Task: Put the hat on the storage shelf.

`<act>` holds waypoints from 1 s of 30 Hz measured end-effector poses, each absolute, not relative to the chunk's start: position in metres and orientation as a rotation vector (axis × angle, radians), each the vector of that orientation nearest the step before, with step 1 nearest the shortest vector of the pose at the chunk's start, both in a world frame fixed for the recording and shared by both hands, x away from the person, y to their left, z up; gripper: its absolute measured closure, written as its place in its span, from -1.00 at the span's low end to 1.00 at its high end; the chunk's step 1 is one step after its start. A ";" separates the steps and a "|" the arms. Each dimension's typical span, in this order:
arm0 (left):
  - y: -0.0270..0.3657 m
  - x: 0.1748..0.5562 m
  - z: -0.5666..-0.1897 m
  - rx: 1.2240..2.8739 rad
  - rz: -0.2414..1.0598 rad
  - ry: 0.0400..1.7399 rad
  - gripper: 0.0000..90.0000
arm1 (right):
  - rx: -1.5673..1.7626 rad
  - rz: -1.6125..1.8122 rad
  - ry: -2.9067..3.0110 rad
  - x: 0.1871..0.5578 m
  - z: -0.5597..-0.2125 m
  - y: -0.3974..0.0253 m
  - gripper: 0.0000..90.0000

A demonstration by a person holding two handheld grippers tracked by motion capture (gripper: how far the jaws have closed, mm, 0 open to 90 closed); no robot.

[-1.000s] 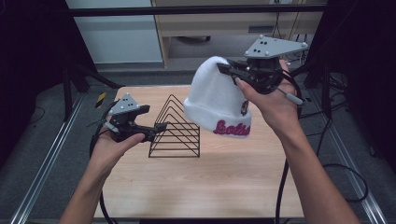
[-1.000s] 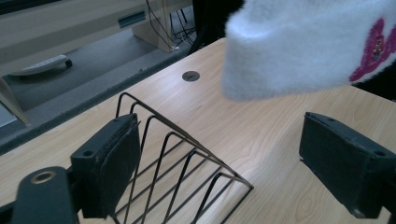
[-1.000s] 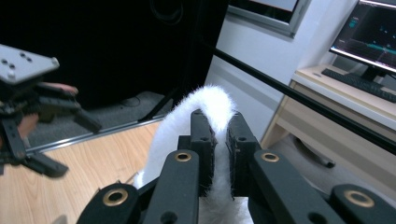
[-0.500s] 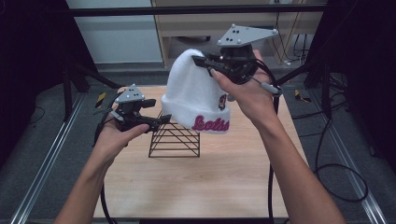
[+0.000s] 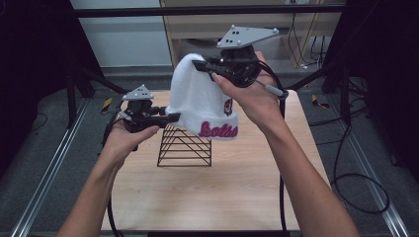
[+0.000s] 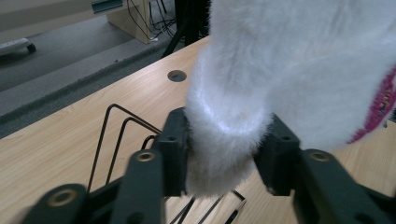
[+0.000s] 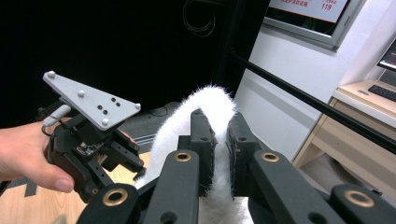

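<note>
In the high view, a white beanie [image 5: 202, 106] is held above a black wire rack [image 5: 184, 144] on the wooden table [image 5: 217, 192]. Its crown is pinched by the right gripper [image 5: 203, 65], its brim by the left gripper [image 5: 170, 118]. In the left gripper view, the jaws are clamped on the brim fold. In the right gripper view, the jaws are closed on the crown.

The wire rack [image 5: 184, 145] stands just under the lifted beanie [image 5: 202, 103]; the table's [image 5: 212, 197] near half lies open.

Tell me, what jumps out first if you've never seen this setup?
A fluffy white beanie with pink lettering hangs in the air above a wooden table. The right gripper pinches its crown up high, while the left gripper clamps its lower edge. Just beneath it stands a black wire rack.
</note>
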State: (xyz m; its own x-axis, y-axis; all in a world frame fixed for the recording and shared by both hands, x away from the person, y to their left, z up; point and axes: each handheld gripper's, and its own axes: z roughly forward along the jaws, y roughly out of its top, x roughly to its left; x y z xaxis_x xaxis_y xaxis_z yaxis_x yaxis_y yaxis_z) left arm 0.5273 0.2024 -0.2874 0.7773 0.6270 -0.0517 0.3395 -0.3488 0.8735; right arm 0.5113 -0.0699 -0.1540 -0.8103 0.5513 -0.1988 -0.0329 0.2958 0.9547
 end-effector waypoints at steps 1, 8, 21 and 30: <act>0.201 0.526 -0.287 1.972 0.375 0.721 0.56 | 0.467 1.538 2.070 0.514 -0.156 -0.070 0.87; 0.206 0.517 -0.284 1.943 0.451 0.756 0.63 | 0.507 1.517 2.074 0.525 -0.162 -0.074 0.87; 0.223 0.516 -0.290 1.950 0.493 0.808 0.62 | 0.549 1.512 2.106 0.545 -0.181 -0.064 0.86; 0.229 0.518 -0.293 1.948 0.498 0.829 0.62 | 0.561 1.503 2.119 0.551 -0.189 -0.059 0.86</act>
State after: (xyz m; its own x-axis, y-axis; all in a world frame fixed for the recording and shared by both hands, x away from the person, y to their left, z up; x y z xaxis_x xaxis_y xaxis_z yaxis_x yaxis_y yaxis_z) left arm 0.5183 0.2290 -0.2934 0.6901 0.7237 0.0081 0.3464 -0.3400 0.8743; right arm 0.5508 -0.0589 -0.1888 -0.8013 0.5803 -0.1457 0.0543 0.3130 0.9482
